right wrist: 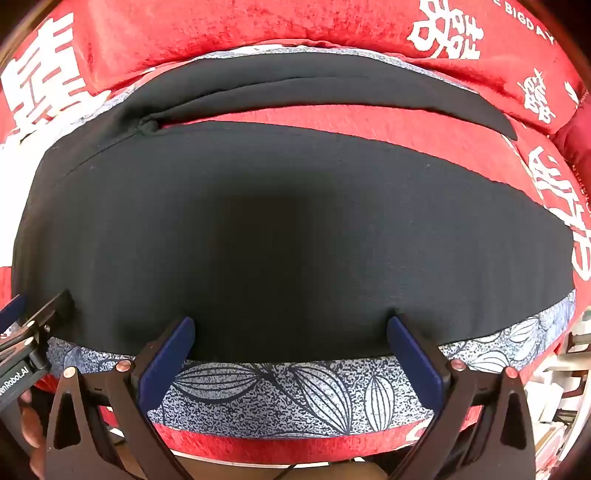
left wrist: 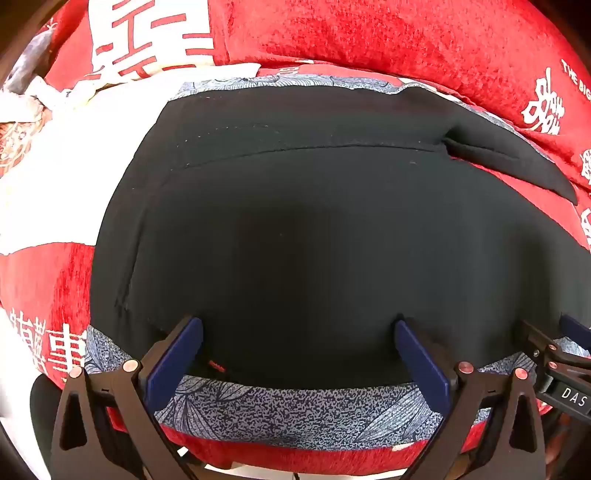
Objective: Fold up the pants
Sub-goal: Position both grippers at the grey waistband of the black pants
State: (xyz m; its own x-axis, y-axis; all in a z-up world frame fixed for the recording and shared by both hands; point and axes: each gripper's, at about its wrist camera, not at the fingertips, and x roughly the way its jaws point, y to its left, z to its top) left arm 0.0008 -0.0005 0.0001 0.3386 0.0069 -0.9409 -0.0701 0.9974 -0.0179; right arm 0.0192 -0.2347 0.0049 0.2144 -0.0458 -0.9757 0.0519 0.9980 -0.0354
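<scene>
Black pants lie spread flat on a red bedcover, filling most of the left wrist view; they also fill the right wrist view, where one leg runs along the far side, split from the near leg. My left gripper is open, its blue pads at the pants' near edge with nothing between them. My right gripper is open at the same near edge, further right. Each gripper shows at the edge of the other's view, the right one and the left one.
A blue-grey leaf-print cloth lies under the pants along the near edge. The red bedcover with white characters surrounds them. White fabric lies at the left. The bed's front edge is just below the grippers.
</scene>
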